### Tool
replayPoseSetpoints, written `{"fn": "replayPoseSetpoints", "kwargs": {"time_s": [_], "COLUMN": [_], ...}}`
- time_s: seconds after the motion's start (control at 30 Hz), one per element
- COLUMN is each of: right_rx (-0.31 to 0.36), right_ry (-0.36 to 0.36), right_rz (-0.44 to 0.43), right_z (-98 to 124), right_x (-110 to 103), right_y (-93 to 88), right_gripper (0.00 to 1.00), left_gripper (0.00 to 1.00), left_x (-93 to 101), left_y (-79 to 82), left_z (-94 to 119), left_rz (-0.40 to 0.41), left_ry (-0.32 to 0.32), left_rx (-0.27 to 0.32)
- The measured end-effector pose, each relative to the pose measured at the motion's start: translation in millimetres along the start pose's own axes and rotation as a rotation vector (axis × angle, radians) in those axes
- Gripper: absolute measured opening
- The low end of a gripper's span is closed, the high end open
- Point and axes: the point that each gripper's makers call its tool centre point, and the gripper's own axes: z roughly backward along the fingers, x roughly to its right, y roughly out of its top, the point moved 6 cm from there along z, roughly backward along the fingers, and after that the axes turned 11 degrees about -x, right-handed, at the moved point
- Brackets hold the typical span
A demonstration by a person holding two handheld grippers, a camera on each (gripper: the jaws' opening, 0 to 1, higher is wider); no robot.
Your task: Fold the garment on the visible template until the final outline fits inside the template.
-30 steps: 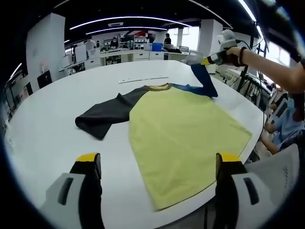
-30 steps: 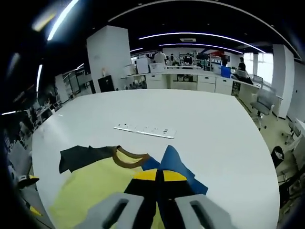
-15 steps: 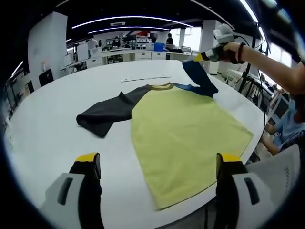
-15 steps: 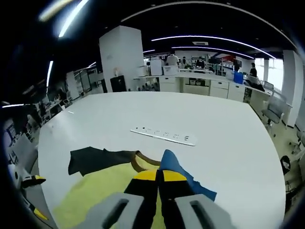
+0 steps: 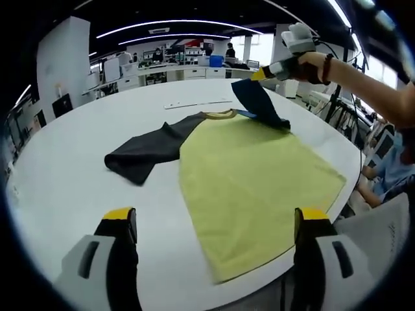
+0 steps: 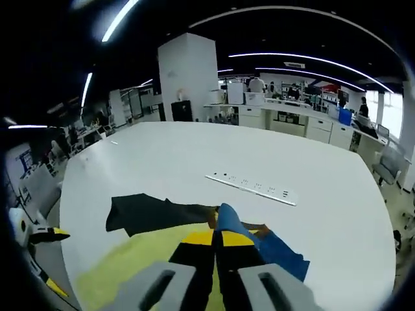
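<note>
Your right gripper (image 6: 217,238) is pinched tight on the blue sleeve (image 5: 258,103) and holds it up over the shirt (image 5: 253,175). Your left gripper (image 5: 217,223) is wide apart with nothing in it. The shirt lies flat on the white table (image 5: 65,175) just ahead of it.

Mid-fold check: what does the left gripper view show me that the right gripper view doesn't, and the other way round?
Left gripper view: the shirt's whole yellow body down to its hem at the table edge, the open left gripper, and the person's hand lifting the blue sleeve off the table.

Right gripper view: the right gripper close up, shut on the blue sleeve, with more bare table beyond the white strip.

Both: the black sleeve lying flat, the brown collar, the strip, the table.
</note>
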Motion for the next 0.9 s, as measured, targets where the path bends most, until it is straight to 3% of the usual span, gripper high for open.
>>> {"fn": "replayPoseSetpoints", "kwargs": {"time_s": [0.07,0.5,0.67,0.9], "right_rx": [0.001,-0.038,-0.059,-0.090], "right_ry": [-0.005,0.043,0.092,0.098], "right_rz": [0.070,0.269,0.315,0.402], "right_z": [-4,-29,-38,-52], "right_x": [-5,-45,-62,-78], "right_y": [0.2,-30.6,-44.1,-66.7], "right_gripper": [0.00,0.00,0.00,0.00], "left_gripper": [0.99,0.98,0.97,0.97], "left_x": [-1.0,-1.4,-4.4,-5.6], "left_y": [0.5,-0.8,-3.6,-7.6], "left_z": [1,-1,0,1], "left_rz": [0.005,0.026,0.032,0.043], "left_ry": [0.007,0.016,0.024,0.027], "left_rx": [0.005,0.002,-0.004,-0.009]}}
